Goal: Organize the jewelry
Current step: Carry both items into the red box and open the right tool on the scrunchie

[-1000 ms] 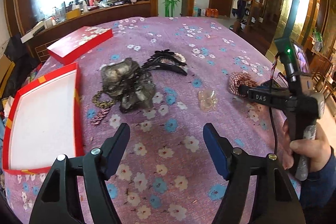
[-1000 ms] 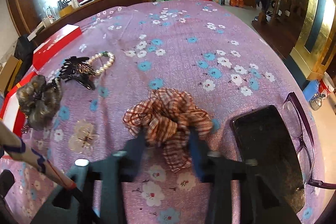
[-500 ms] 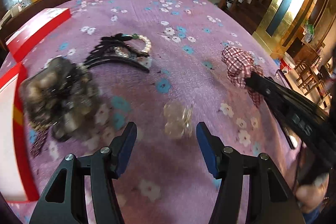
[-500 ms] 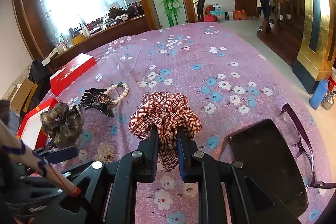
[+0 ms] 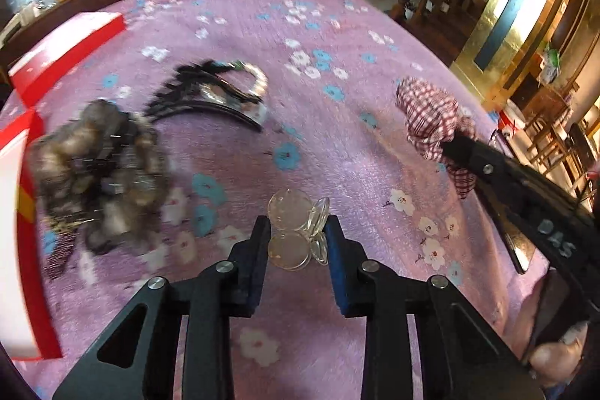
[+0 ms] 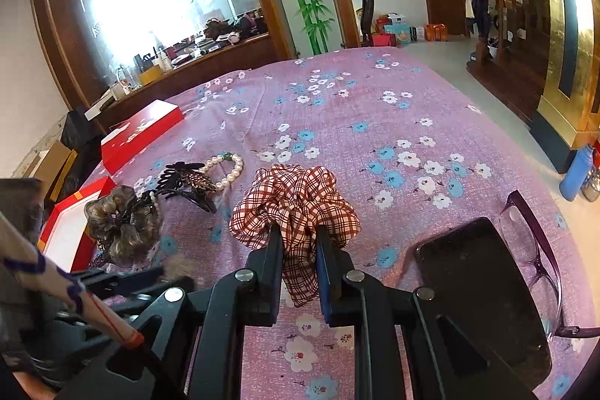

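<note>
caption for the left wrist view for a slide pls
Left gripper closing its fingers around a clear hair clip on the floral purple cloth.

Both grippers are black, angular frames with cut-out arms and silver round screws at the joints. The left gripper (image 5: 296,231) has blue pads (image 5: 339,265) on its fingers; so has the right gripper (image 6: 298,242). The right one, seen at 3 o'clock from the left camera, bears pale lettering (image 5: 555,237).

Left gripper (image 5: 296,231) closing, right gripper (image 6: 298,238) clamped
</note>
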`<action>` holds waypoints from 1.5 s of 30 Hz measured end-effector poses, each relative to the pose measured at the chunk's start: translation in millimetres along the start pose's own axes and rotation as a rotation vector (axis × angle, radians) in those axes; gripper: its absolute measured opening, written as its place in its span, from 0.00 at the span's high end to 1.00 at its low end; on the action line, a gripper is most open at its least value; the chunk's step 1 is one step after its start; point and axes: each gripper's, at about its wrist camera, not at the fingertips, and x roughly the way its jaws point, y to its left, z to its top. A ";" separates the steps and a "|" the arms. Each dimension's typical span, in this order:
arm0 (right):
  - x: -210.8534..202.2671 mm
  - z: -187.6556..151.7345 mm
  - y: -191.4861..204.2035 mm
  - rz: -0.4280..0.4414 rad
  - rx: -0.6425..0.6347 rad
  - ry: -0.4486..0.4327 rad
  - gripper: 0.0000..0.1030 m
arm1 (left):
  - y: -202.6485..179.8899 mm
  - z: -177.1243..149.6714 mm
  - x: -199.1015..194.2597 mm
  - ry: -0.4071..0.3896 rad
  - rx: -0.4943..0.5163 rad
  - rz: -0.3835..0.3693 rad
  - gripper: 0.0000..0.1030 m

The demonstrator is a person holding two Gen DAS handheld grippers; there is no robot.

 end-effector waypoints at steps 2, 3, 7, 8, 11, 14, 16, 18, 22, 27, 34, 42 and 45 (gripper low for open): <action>-2.0 -0.7 5.0 0.012 -0.023 -0.007 0.84 | 7.8 -1.5 -12.6 -0.020 -0.014 0.002 0.73; -2.7 -0.8 7.7 0.023 -0.035 -0.011 0.84 | 12.7 -2.8 -20.7 -0.034 -0.025 0.005 0.73; -3.2 -4.7 26.4 0.096 -0.114 -0.002 0.84 | 36.1 -9.5 -54.0 -0.087 -0.054 0.038 0.73; -3.7 -6.7 32.1 0.103 -0.131 0.003 0.84 | 43.4 -11.9 -62.8 -0.100 -0.064 0.046 0.73; -9.1 -10.5 44.7 0.158 -0.136 0.034 0.84 | 70.2 -18.9 -88.1 -0.129 -0.087 0.078 0.73; -19.9 -10.3 63.0 0.218 -0.139 0.058 0.84 | 98.2 -26.4 -106.8 -0.150 -0.113 0.114 0.73; -26.3 -8.3 78.0 0.259 -0.147 0.075 0.83 | 119.7 -31.9 -119.3 -0.156 -0.137 0.141 0.73; -28.5 -6.5 94.0 0.301 -0.155 0.103 0.83 | 140.2 -35.6 -128.0 -0.163 -0.154 0.170 0.73; -27.7 -4.6 136.5 0.375 -0.204 0.155 0.83 | 186.3 -45.0 -144.7 -0.170 -0.199 0.246 0.73; -18.8 -0.7 202.3 0.447 -0.273 0.210 0.82 | 245.3 -44.7 -153.9 -0.146 -0.245 0.308 0.73; 16.4 11.0 292.3 0.489 -0.346 0.266 0.80 | 316.7 -30.5 -146.9 -0.099 -0.313 0.355 0.72; 110.6 25.7 354.2 0.411 -0.337 0.370 0.80 | 371.7 -7.7 -115.8 -0.048 -0.348 0.362 0.72; 139.5 28.0 366.9 0.395 -0.324 0.400 0.80 | 384.3 -2.7 -104.4 -0.032 -0.375 0.350 0.72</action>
